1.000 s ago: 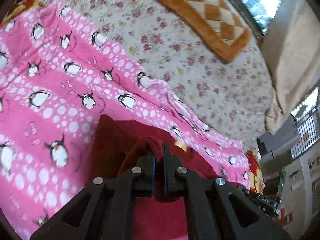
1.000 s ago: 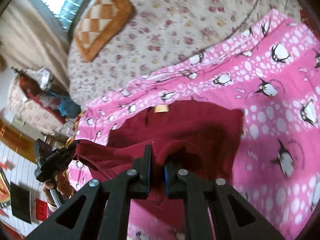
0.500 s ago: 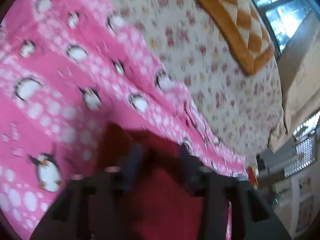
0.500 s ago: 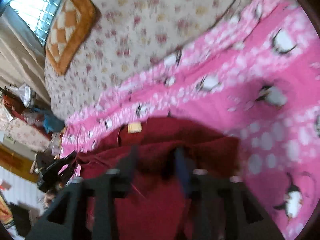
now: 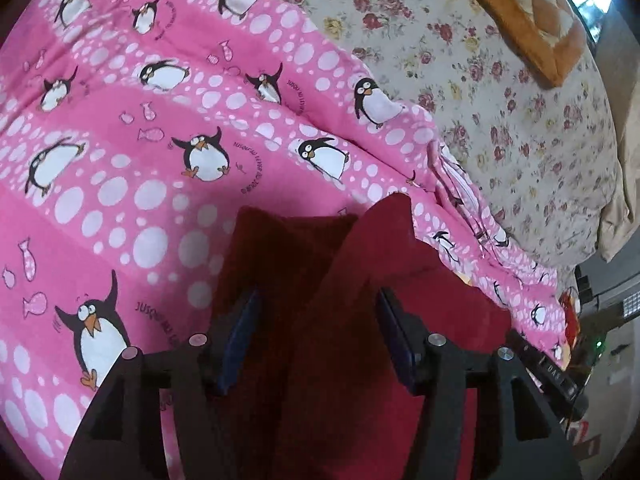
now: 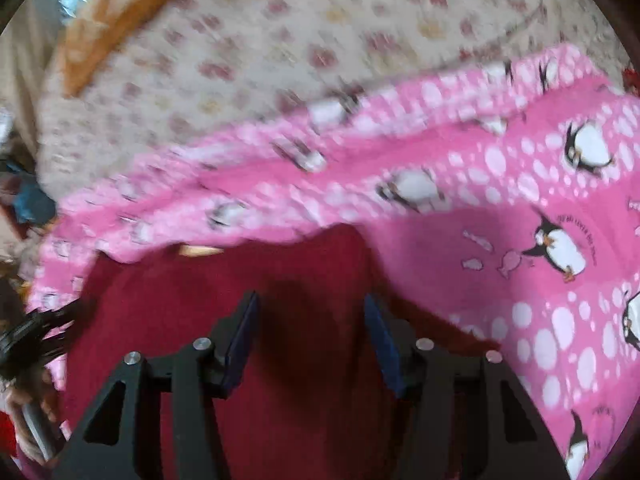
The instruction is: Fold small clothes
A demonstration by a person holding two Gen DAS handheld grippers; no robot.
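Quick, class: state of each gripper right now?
Left gripper: jaws just opened, red garment between them, unpinched.
Right gripper: jaws open over the garment, holding nothing.

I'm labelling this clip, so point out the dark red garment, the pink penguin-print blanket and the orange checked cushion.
dark red garment (image 5: 344,360): left wrist view, on the cloth between the jaws.
pink penguin-print blanket (image 5: 120,208): left wrist view, on a flat dotted patch.
orange checked cushion (image 5: 532,28): left wrist view, on its orange border.

The right wrist view is motion-blurred: the far floral bedsheet (image 6: 280,40) and the pink penguin-print fleece blanket's (image 6: 280,168) far edge smear. The dark red fleece garment (image 5: 360,360) runs off both pictures' near edges, behind the black gripper frames.
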